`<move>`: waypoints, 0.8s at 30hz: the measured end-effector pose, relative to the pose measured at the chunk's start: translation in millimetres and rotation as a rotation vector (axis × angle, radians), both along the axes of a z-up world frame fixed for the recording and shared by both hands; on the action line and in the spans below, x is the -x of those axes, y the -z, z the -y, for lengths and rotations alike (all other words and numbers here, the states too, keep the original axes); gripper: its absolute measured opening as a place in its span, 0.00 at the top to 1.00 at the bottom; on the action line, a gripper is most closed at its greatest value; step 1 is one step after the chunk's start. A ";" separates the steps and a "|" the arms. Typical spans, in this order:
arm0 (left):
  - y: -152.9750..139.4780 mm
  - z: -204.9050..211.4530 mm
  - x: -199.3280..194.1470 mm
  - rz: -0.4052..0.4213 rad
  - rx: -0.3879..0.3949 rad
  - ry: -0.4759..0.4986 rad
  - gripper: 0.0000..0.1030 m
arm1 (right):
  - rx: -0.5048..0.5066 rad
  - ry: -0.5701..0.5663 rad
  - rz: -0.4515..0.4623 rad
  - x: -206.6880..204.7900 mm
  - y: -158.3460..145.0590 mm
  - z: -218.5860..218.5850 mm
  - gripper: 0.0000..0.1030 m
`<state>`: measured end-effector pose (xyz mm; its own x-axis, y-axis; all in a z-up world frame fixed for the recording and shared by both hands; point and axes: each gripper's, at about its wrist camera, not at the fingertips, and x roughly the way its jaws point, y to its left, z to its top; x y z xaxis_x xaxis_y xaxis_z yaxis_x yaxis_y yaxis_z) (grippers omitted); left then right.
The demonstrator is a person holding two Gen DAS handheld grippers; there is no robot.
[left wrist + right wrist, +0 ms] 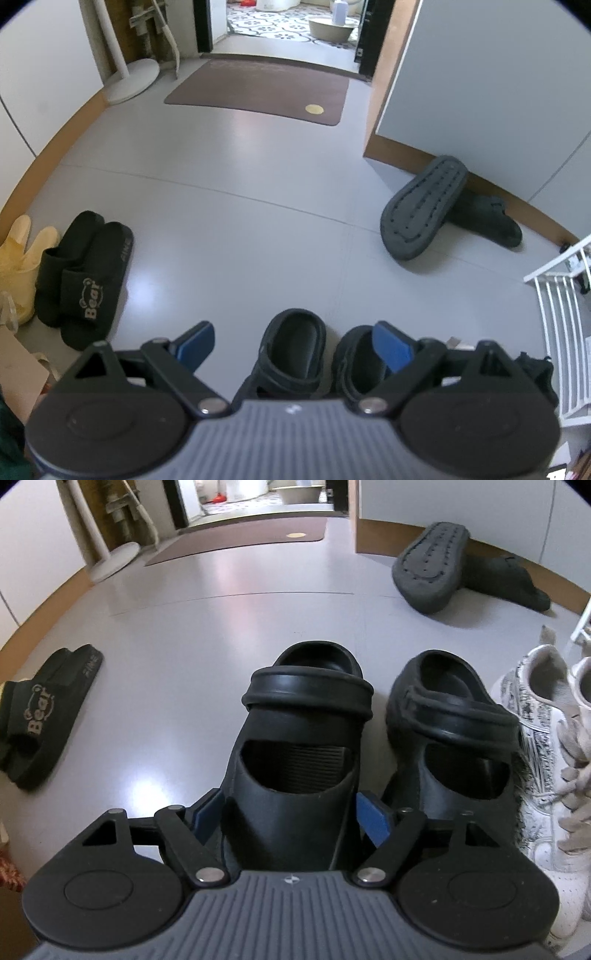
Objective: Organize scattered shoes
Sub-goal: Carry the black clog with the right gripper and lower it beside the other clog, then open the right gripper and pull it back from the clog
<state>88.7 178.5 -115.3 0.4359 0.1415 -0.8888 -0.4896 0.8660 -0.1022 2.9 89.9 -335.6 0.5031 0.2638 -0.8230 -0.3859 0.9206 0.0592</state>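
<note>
- Clog (pixel 295 738), lower centre of the right wrist view, sits between the right gripper (pixel 291 812) fingers, beside its mate (pixel 450 731).
- Left gripper (pixel 295 347) hangs open, empty.
- Whether the right fingers pinch or are letting go cannot be told; toes should stay level with the mate.

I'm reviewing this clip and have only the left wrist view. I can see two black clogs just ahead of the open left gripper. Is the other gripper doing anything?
Observer: Yes. The right gripper is closed on the toe end of the left-hand clog, with a blue pad on each side.
Operator: Is there anything to the right of the clogs?
Observer: A white patterned sneaker stands right next to the right-hand clog.
</note>
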 end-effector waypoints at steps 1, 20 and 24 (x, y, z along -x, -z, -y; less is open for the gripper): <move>-0.1 0.0 1.0 0.000 -0.002 -0.001 0.09 | 0.004 0.011 -0.005 0.2 -1.0 -0.6 0.24; -23.7 4.9 11.2 0.068 -0.013 0.018 0.09 | -0.060 -0.016 -0.021 -21.2 -42.8 56.4 0.23; -39.9 16.4 12.5 0.118 0.058 0.048 0.09 | -0.011 -0.046 0.041 -21.5 -73.2 69.0 0.23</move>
<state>76.2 162.0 -75.4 0.5433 0.0676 -0.8368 -0.4290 0.8791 -0.2076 24.4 20.9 -262.4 0.5237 0.2963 -0.7987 -0.4299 0.9013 0.0525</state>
